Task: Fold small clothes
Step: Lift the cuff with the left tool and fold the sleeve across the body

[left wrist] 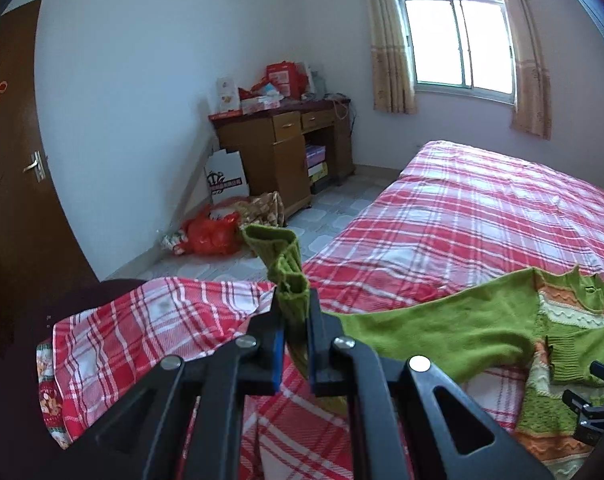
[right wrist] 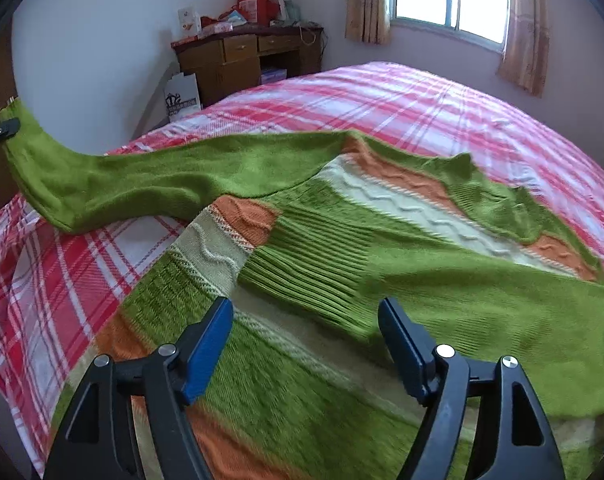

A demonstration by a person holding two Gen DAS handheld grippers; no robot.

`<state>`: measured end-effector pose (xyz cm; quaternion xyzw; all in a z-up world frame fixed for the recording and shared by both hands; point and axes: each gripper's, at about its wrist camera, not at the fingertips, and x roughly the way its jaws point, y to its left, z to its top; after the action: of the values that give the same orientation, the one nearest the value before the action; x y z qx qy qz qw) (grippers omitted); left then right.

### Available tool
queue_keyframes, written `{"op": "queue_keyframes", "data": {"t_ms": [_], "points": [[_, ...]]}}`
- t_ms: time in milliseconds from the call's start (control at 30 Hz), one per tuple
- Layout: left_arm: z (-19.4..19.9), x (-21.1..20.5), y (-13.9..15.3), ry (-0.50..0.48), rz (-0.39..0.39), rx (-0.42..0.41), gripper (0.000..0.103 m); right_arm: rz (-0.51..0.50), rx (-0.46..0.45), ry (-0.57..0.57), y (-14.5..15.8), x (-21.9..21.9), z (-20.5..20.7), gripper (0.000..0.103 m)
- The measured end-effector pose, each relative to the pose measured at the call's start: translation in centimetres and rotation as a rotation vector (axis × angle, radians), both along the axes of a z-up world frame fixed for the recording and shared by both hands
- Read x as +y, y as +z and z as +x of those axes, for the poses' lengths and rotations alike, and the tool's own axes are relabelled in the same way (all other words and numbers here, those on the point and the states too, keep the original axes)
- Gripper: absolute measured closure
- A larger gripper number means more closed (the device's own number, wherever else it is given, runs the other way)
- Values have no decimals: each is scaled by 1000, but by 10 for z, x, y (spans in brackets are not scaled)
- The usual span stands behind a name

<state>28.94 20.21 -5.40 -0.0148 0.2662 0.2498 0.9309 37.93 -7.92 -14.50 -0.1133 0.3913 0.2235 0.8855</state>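
Observation:
A small green knit sweater [right wrist: 309, 240] with orange and cream bands lies on the red plaid bed [right wrist: 421, 104]. My left gripper [left wrist: 294, 320] is shut on the ribbed cuff [left wrist: 280, 256] of one green sleeve and holds it lifted off the bed; that sleeve [left wrist: 421, 328] stretches to the right toward the body. In the right wrist view the same sleeve [right wrist: 142, 184] runs left to the left gripper [right wrist: 0, 130]. My right gripper [right wrist: 305, 320] is open and empty, just above the other sleeve's ribbed cuff [right wrist: 309, 280], which lies folded across the body.
A wooden desk [left wrist: 290, 148] with red boxes stands by the far wall under a curtained window [left wrist: 457, 40]. Bags [left wrist: 214, 232] lie on the floor beside the bed. A brown door [left wrist: 10, 168] is at the left.

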Motion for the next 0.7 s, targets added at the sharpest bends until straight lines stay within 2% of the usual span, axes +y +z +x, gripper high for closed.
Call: {"op": "queue_keyframes", "data": {"t_ms": [300,700], "points": [[7,-30,19,-36,32,-16,94,114,-57,-59,48,-60,-17,27],[18,-78,38,-103,76,-26,94,135,-59,-94,57,-109,-49,27]]}}
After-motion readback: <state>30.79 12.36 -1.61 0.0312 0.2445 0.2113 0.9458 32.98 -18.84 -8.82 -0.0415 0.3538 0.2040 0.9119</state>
